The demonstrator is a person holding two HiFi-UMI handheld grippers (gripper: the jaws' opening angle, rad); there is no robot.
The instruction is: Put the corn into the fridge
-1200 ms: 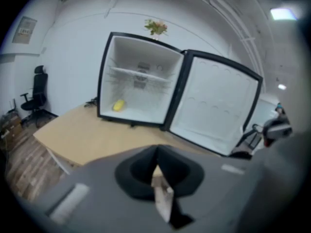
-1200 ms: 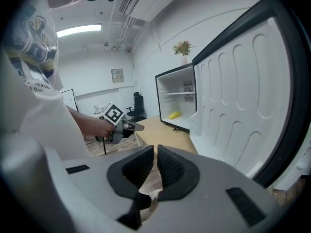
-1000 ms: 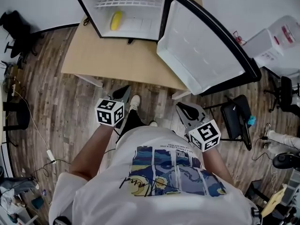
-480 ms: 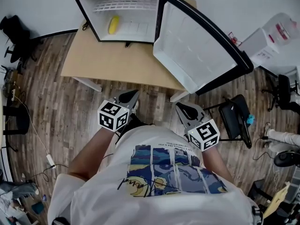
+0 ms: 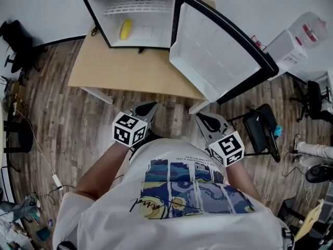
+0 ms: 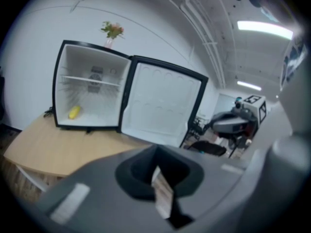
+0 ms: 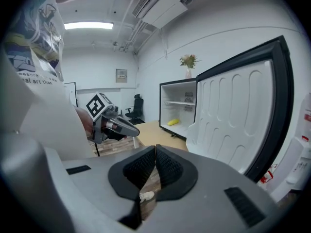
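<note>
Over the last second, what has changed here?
The left gripper drifted sideways toward the right gripper, jaws shut and empty throughout. Nothing was grabbed or let go. The right gripper, the corn inside the fridge and the open door stayed as they were.

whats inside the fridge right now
In the fridge a yellow corn lies on the floor at the left, below a white wire shelf. A small dark fitting sits on the back wall. From above, the shelf covers part of the back.
</note>
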